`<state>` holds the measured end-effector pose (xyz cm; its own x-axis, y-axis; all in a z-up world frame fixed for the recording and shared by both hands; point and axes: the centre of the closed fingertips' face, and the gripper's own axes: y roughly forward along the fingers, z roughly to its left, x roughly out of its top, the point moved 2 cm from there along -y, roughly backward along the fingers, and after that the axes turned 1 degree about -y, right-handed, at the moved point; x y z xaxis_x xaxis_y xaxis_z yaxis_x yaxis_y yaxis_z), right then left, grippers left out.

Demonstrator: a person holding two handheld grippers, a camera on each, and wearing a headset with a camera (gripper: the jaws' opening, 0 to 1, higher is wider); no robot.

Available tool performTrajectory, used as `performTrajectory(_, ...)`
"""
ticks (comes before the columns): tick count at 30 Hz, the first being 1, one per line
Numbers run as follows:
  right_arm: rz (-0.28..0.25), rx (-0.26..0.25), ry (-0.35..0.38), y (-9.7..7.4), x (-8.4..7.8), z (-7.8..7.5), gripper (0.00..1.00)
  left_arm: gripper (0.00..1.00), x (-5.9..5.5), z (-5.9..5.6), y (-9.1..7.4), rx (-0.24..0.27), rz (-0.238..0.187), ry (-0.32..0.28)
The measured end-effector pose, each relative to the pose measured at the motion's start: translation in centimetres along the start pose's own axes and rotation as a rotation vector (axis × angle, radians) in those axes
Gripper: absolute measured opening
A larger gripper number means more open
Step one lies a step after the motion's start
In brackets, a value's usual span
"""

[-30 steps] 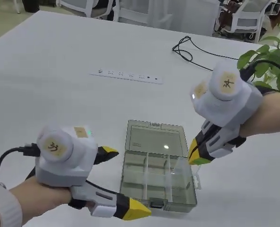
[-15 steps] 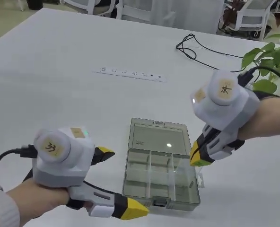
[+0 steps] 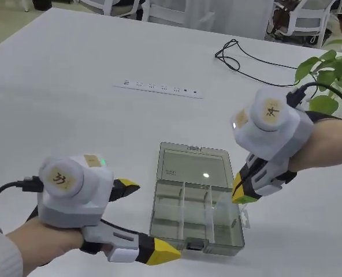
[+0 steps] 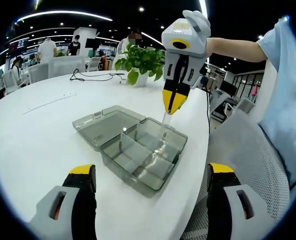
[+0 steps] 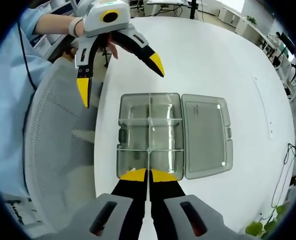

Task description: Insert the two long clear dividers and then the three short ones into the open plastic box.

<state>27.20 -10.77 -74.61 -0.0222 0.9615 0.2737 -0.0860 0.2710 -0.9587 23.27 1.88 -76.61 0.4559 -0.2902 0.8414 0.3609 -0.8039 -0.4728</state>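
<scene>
Hanging upright from right claw (image 4: 171,109), clear divider (image 4: 164,128)

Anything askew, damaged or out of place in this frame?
Nothing stands out. The plastic box lies flat, lid open, its fitted dividers upright. The right gripper holds a clear divider at the box's edge; left gripper open.

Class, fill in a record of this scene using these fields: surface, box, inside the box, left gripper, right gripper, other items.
surface: white table
box: clear plastic box, open, its lid lying flat behind it
inside the box: clear dividers standing upright, forming compartments
left gripper: left gripper open and empty, beside the box
right gripper: right gripper shut on a clear divider, at the box's edge
other items: power strip, black cable, plant
</scene>
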Motion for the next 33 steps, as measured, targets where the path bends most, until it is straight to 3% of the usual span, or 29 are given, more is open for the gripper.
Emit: performTrajectory(33, 0.057, 0.025, -0.005, 3.9, -0.7, -0.1, 0.02, 0.94, -0.1, 0.5, -0.4, 0.010, -0.010, -0.001)
